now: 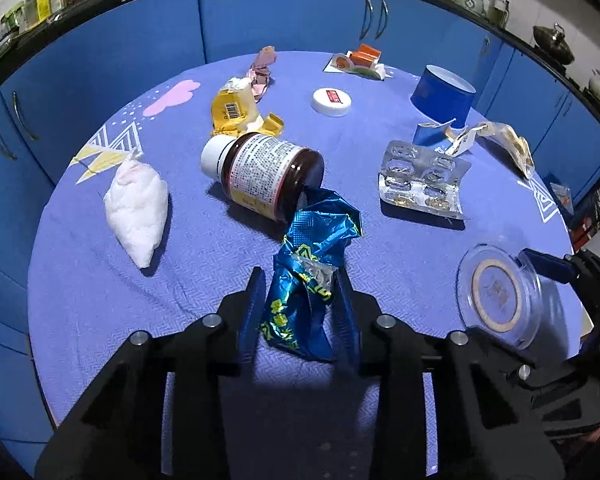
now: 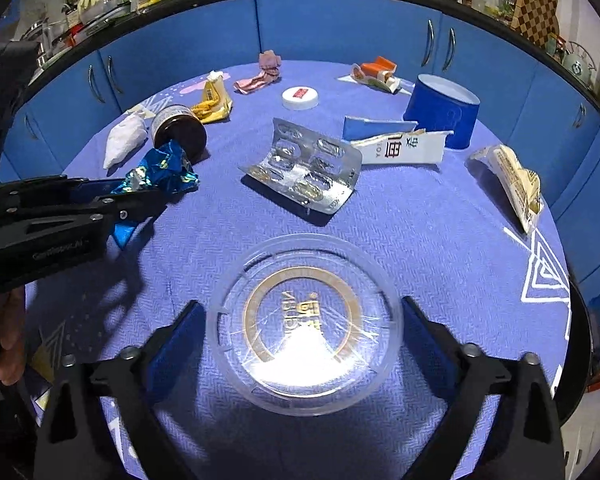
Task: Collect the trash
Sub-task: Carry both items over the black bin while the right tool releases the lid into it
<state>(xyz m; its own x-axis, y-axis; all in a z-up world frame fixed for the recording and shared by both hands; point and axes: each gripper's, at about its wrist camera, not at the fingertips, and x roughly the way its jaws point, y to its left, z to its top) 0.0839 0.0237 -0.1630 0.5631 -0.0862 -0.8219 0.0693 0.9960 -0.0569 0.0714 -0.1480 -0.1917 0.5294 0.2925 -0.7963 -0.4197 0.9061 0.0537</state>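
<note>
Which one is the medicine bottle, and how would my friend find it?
On the round table with the blue cloth, look near the middle, just past the crinkly blue foil wrapper. The medicine bottle lies on its side there. It is the only dark brown jar, with a white cap and a label of tiny print.

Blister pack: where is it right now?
The blister pack lies mid-table in the right wrist view, beyond the clear lid, between the brown bottle and the torn white carton.

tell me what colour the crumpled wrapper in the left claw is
Shiny blue foil wrapper with yellow print, clearest in the left wrist view.
</note>
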